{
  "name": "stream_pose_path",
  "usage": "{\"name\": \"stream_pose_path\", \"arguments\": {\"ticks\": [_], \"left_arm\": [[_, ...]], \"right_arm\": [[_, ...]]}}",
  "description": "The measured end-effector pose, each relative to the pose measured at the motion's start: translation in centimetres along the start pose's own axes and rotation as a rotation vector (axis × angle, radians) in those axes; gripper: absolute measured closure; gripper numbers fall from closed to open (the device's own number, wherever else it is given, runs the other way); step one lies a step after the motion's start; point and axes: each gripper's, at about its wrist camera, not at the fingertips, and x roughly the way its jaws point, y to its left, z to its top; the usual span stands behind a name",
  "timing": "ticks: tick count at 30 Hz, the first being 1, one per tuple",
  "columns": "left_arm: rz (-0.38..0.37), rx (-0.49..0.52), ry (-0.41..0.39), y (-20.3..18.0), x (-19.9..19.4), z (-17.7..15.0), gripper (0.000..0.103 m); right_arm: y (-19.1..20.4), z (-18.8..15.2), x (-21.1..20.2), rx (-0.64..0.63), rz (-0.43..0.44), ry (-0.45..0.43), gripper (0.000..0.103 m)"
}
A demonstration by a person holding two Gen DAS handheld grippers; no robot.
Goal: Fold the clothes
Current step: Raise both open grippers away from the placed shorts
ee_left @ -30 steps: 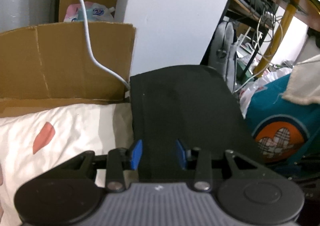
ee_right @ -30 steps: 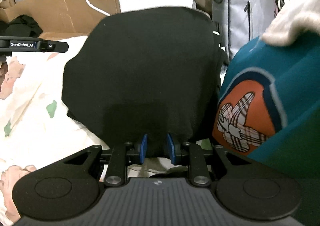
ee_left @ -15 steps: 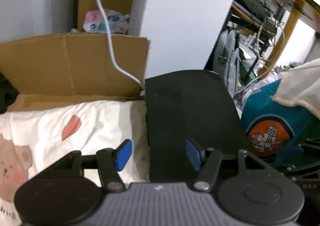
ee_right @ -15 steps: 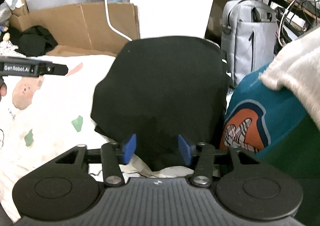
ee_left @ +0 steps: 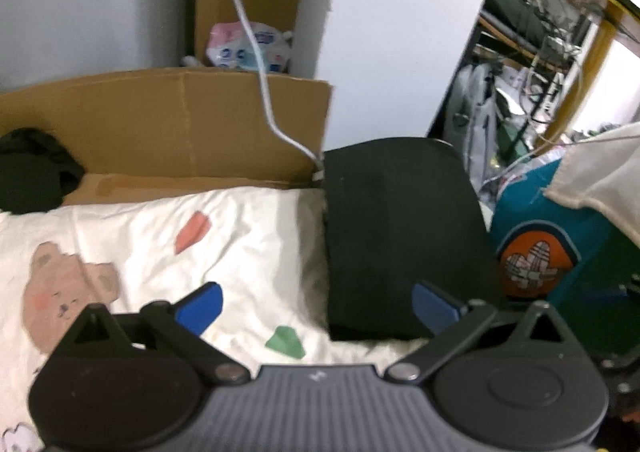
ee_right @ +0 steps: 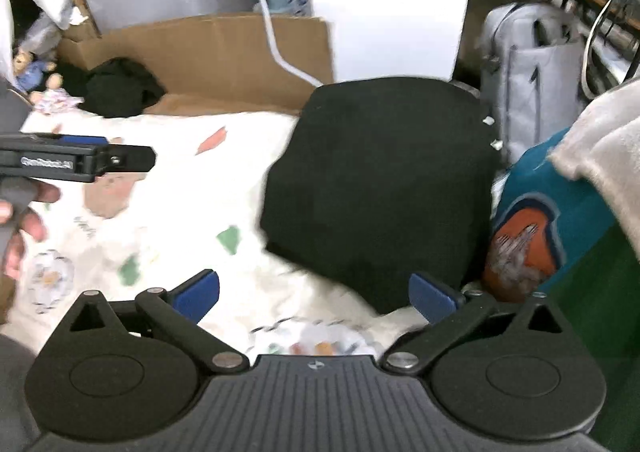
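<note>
A folded black garment (ee_left: 400,236) (ee_right: 380,188) lies on a white printed bedsheet (ee_left: 160,244) (ee_right: 168,236), against a pile of clothes at the right. My left gripper (ee_left: 318,310) hangs above and in front of the garment's near edge; its jaws are opening wide, with nothing pressed between the blue pads. My right gripper (ee_right: 314,294) also stands off the garment's near edge, jaws opening, nothing gripped. In the right wrist view the left gripper's finger (ee_right: 80,162) and a person's hand (ee_right: 24,212) show at the left edge.
A teal garment with an orange emblem (ee_left: 532,264) (ee_right: 536,236) and a cream cloth (ee_left: 600,188) are piled at the right. A cardboard flap (ee_left: 168,124) and a white cable (ee_left: 260,64) stand behind the bed. A crumpled black cloth (ee_right: 120,88) lies far left; a grey backpack (ee_right: 532,68) far right.
Both grippers let go of the black garment: their jaws went from nearly shut on its near edge to wide. Both pulled back and rose, so more of the bedsheet shows.
</note>
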Motion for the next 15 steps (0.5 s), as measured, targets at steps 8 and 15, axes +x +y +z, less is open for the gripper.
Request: {"name": "stream_pose_path", "arguments": {"ticks": [8, 15], "left_arm": [[0.02, -0.024, -0.031, -0.1, -4.7, -0.4, 0.0], [0.018, 0.003, -0.074, -0.5, -8.0, -1.2, 0.0]], "right_arm": [[3.0, -0.3, -4.9, -0.022, 0.01, -0.047, 0.0], [2.5, -0.9, -8.6, 0.023, 0.008, -0.094, 0.0]]}}
